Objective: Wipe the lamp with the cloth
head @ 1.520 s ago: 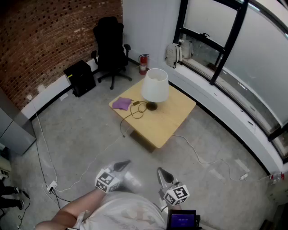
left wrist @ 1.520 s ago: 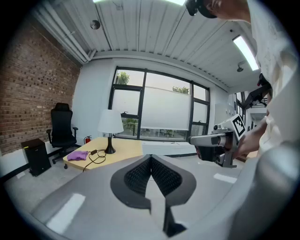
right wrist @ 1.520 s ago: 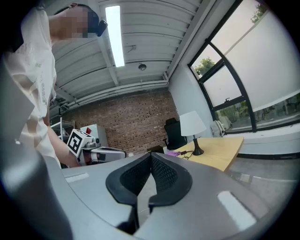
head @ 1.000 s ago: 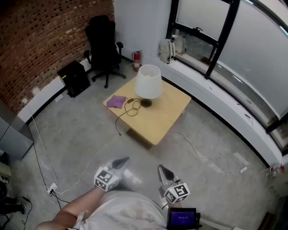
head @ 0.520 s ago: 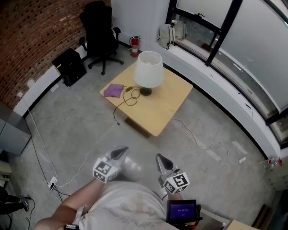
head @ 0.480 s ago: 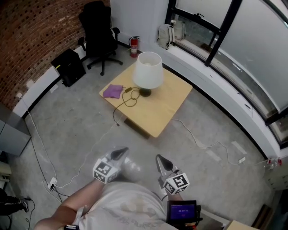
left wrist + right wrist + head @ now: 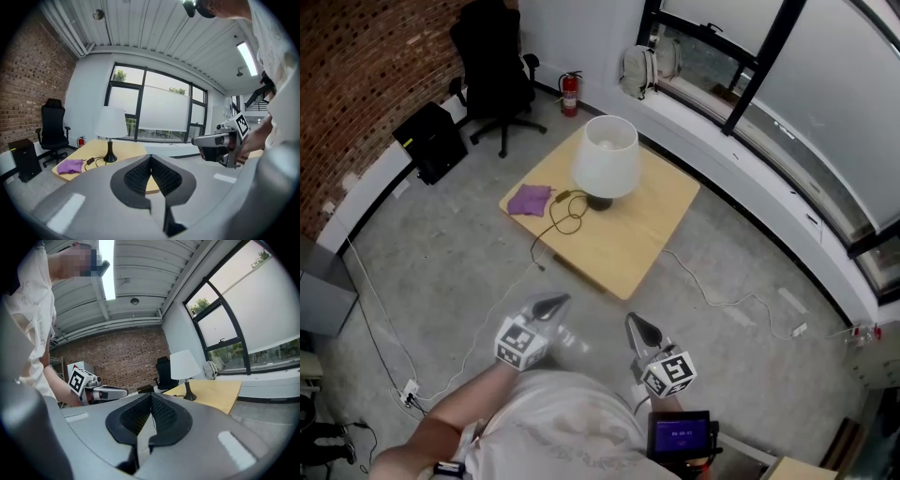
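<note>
Both grippers are low in the head view, close to my operator's body and well short of the table (image 7: 630,246). The left gripper (image 7: 551,302) has its jaws together with nothing between them; in its own view the ribbed pads meet at the tip. The right gripper (image 7: 636,324) is the same, pads pressed together and empty. They sit side by side, the left at 9 o'clock of the right, both pointing toward the table across bare concrete floor (image 7: 459,253). The lamp (image 7: 606,159) stands upright on the wooden top, white shade over a dark base, at roughly 1 o'clock from the left gripper and 12 o'clock from the right, well apart from both. The purple cloth (image 7: 530,199) lies crumpled near the table's left corner, at 9 o'clock of the lamp base, near it but not touching. From the left gripper it sits at about 12 o'clock, from the right at 11 o'clock, again well apart. The lamp's cord (image 7: 559,221) loops on the top between cloth and base, then drops over the near edge. Beyond the table, at 11 o'clock, a black chair (image 7: 492,66) by the brick wall; a red extinguisher (image 7: 569,94) at 12 o'clock; a pale backpack (image 7: 637,66) on the window ledge at 1 o'clock.
</note>
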The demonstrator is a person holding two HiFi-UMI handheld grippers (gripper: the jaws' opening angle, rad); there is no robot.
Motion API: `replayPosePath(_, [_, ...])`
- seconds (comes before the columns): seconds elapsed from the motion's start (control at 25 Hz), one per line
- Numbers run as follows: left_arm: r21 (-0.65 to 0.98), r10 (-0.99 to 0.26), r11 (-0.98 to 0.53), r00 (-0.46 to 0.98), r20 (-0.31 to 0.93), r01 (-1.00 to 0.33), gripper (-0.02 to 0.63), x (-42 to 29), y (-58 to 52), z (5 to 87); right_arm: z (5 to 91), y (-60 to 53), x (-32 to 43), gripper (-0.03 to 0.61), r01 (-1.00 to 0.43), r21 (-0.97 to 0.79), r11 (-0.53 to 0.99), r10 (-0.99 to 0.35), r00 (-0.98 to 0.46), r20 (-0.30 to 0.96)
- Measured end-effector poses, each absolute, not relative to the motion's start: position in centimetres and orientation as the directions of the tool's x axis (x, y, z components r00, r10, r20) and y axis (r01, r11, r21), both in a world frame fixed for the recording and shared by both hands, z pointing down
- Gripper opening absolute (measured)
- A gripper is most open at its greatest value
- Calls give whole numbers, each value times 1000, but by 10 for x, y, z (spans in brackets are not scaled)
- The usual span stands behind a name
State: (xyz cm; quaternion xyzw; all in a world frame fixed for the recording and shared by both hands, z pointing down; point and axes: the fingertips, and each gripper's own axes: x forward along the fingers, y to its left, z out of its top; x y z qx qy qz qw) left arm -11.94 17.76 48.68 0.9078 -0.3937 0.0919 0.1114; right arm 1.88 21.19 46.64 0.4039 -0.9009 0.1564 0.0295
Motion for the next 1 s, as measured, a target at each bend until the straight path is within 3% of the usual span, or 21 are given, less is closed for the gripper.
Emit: replayPosePath(1.0, [147, -582, -765, 771, 257, -627, 2, -210, 32, 496, 463, 93, -55, 14, -864, -207, 459, -834, -499, 237])
